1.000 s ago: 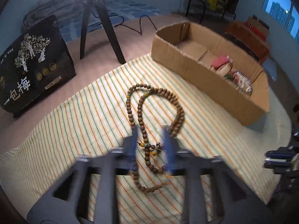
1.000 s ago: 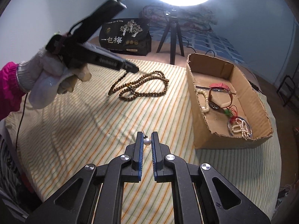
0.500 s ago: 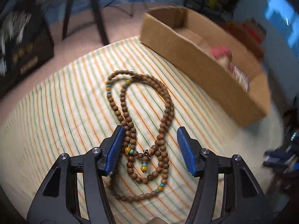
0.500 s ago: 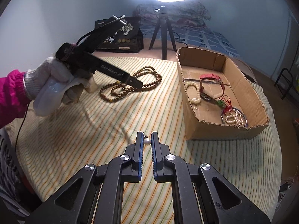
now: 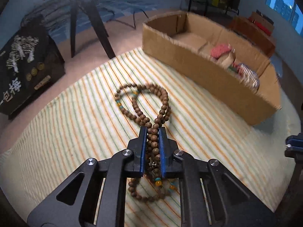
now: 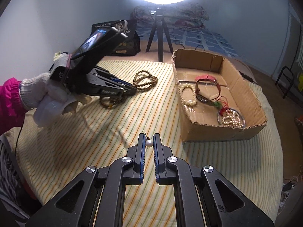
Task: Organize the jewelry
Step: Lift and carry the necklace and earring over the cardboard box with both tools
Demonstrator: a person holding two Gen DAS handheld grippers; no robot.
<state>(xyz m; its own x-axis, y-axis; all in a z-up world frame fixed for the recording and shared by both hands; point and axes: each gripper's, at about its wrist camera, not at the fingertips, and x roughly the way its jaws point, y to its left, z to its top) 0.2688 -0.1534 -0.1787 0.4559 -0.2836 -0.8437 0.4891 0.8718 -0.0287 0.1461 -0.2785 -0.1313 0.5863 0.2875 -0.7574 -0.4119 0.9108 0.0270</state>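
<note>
L gripper (image 5: pixel 152 132) is clamped narrow on the wooden bead necklace (image 5: pixel 151 102), several strands bunched between the blue pads (image 5: pixel 142 151). The far loops lie on the striped cloth (image 5: pixel 75 123) ahead of the tips; a near loop w/ yellow and teal accent beads trails under the gripper body. In the R wrist view the same gripper (image 6: pixel 130 91) sits low over the beads, left of centre, w/ a white-gloved hand (image 6: pixel 47 98) behind it.

R gripper (image 6: pixel 149 141) is nearly closed on a small pearl earring (image 6: pixel 149 143); pearl sits between the tips w/ a dark hook poking up. Looks pinched, but actual pad contact is hard to confirm.

Handling, as a guess: the necklace is light, limp and stringy, beads hard and round so they can roll in the pads. Gripping a bunch of strands mid-length, as here, seems sensible; loose loops will dangle and may snag on the box rim. Cord is prob. the weak point, so don't yank. Earring is tiny and slippery, easy to drop.

Cardboard box (image 6: pixel 246 130) is to the right, open top, already holding a pearl bracelet, a red strap piece and a hoop w/ pearls. The cloth is soft, slightly wrinkled, over a round table. Far side: ring light on a tripod (image 6: pixel 159 37), black printed bag (image 6: pixel 123 37), blue-ish walls, a window far right in the L view
</note>
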